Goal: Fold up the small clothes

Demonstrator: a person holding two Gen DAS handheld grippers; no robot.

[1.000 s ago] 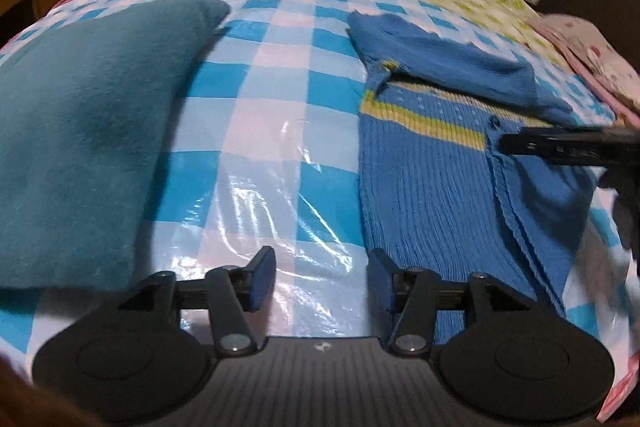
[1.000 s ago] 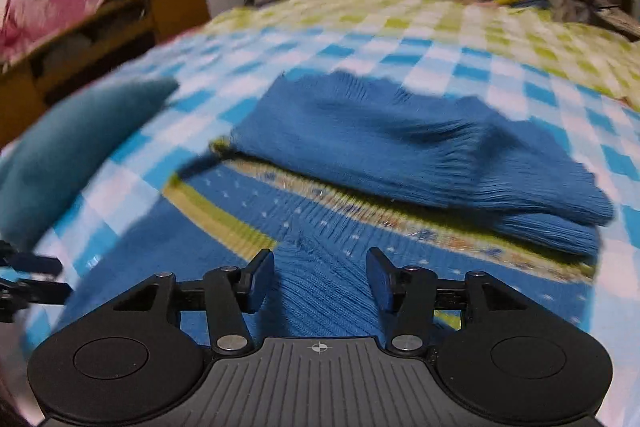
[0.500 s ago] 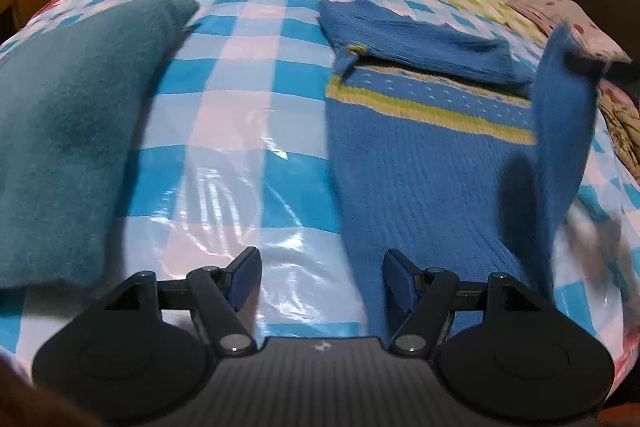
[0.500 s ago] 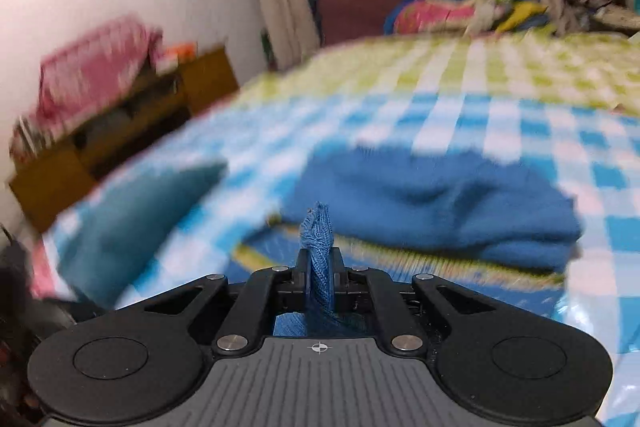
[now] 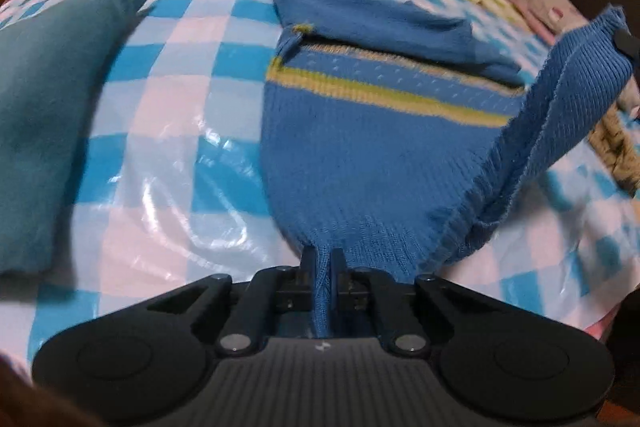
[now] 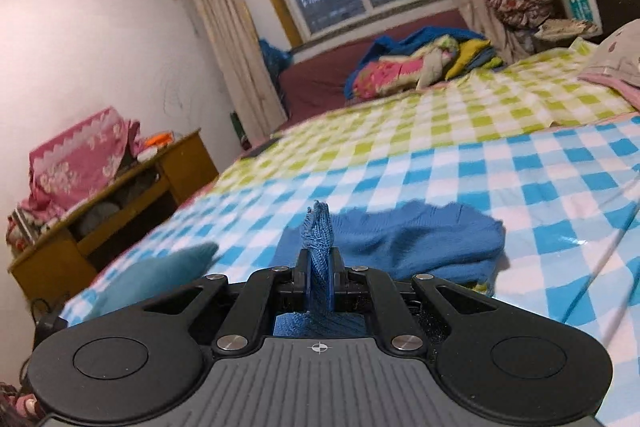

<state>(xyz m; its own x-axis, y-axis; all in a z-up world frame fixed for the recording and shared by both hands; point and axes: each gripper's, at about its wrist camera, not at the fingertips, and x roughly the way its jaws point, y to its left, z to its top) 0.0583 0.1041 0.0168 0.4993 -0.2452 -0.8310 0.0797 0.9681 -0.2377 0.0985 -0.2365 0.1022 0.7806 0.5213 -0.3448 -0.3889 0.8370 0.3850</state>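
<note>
Sweater (image 5: 360,155) on the checked bedspread (image 5: 192,99), pinched at its near hem by both my tools.

My left gripper (image 5: 320,263) has just clamped down on the hem's left corner, knit squeezed between the jaws, and it points steeply down at the bed. My right gripper (image 6: 319,263) is closed on the other corner, a tuft of blue knit poking up past the pads; it aims nearly level across the room, and in the left view that corner stands lifted well above the bed, with the fabric hanging slack between the two grips. I'd judge the main risk is the thin pinch on the right slipping out as I carry the hem toward the folded sleeves (image 5: 384,23). Uneven travel of the two hands would skew the fold, and dragging could rumple the teal cloth (image 5: 52,115) lying beside it.
</note>
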